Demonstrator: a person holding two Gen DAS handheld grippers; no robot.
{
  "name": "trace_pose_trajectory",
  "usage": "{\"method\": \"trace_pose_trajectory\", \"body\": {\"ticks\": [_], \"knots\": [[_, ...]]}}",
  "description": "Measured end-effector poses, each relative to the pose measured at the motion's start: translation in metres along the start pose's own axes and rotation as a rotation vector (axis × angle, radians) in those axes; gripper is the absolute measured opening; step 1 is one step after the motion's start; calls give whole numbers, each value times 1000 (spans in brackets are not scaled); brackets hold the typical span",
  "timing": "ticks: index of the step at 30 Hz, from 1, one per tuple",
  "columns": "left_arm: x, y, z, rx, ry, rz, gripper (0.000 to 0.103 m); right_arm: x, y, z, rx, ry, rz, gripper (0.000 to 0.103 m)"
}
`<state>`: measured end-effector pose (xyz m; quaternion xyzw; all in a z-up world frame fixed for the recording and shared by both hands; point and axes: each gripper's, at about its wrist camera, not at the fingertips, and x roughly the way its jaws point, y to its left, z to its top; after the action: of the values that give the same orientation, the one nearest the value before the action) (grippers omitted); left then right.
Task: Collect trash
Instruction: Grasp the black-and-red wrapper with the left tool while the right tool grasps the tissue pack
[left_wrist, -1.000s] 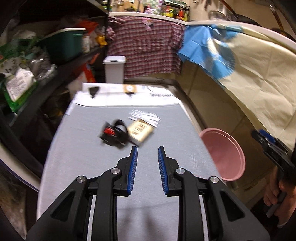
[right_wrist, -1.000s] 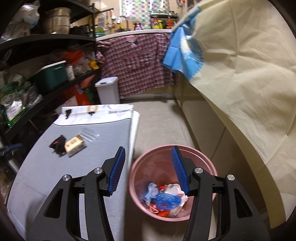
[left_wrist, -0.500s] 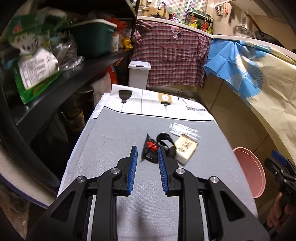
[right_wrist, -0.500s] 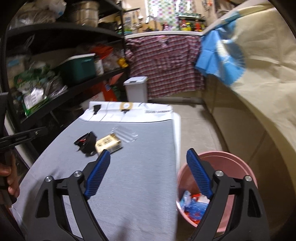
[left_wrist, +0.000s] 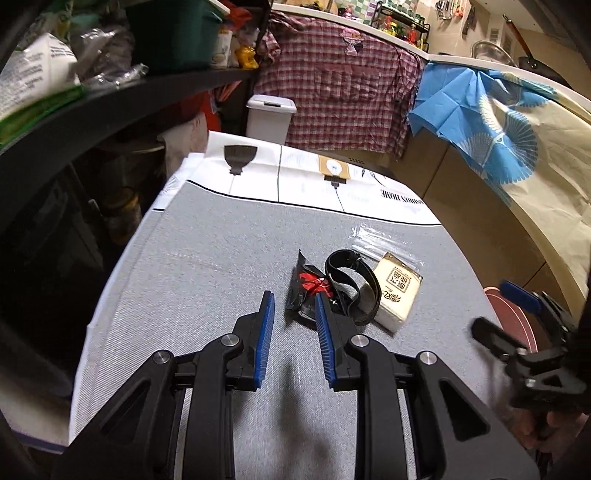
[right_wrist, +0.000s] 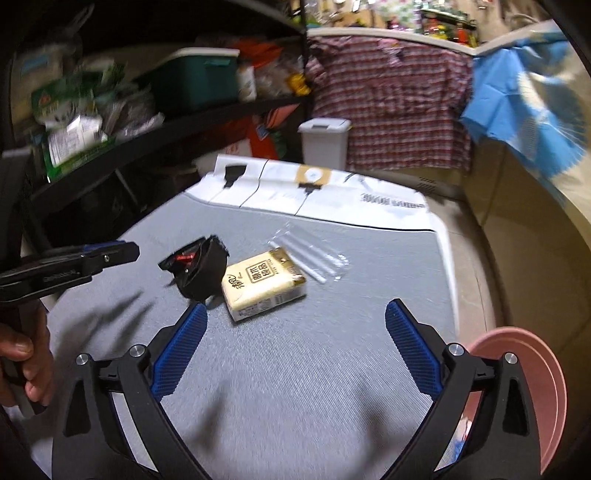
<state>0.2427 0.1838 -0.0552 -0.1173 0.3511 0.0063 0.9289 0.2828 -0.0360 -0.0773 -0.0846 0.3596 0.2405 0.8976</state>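
While opening wide over the table (right_wrist: 332, 369), right gripper (right_wrist: 295, 347) empty; tissue pack (right_wrist: 264, 286) at twelve o'clock, soft, light, best pinched across short sides.

Left gripper (left_wrist: 291, 325) narrowly parted, empty.

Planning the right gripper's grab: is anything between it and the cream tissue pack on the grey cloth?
Nothing visible: the opening right gripper, jaws empty, faces the cream tissue pack across bare grey cloth. A black wrapper sits beside the pack.

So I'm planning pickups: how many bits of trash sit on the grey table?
4, clustered: black wrapper, black band, tissue pack, clear plastic film behind.
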Motion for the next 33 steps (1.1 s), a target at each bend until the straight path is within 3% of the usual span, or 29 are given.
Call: {"method": "trace_pose_trajectory", "body": {"ticks": [10,20,22,24,27,33], "knots": [[24,3,2,-11,33,-30,23,64,15,17,-112,152,74,96],[47,7,2,-21,89,-42,22,92,18,22,-150,211,112,96],[48,6,2,-11,95,-44,13,92,19,23,-156,213,116,95],[48,6,2,-18,101,-48,12,91,20,21,-166,214,120,92],[47,7,3,-19,108,-30,9,89,21,18,-157,222,128,76],[40,5,2,-29,130,-1,7,73,20,9,-136,229,138,75]]}}
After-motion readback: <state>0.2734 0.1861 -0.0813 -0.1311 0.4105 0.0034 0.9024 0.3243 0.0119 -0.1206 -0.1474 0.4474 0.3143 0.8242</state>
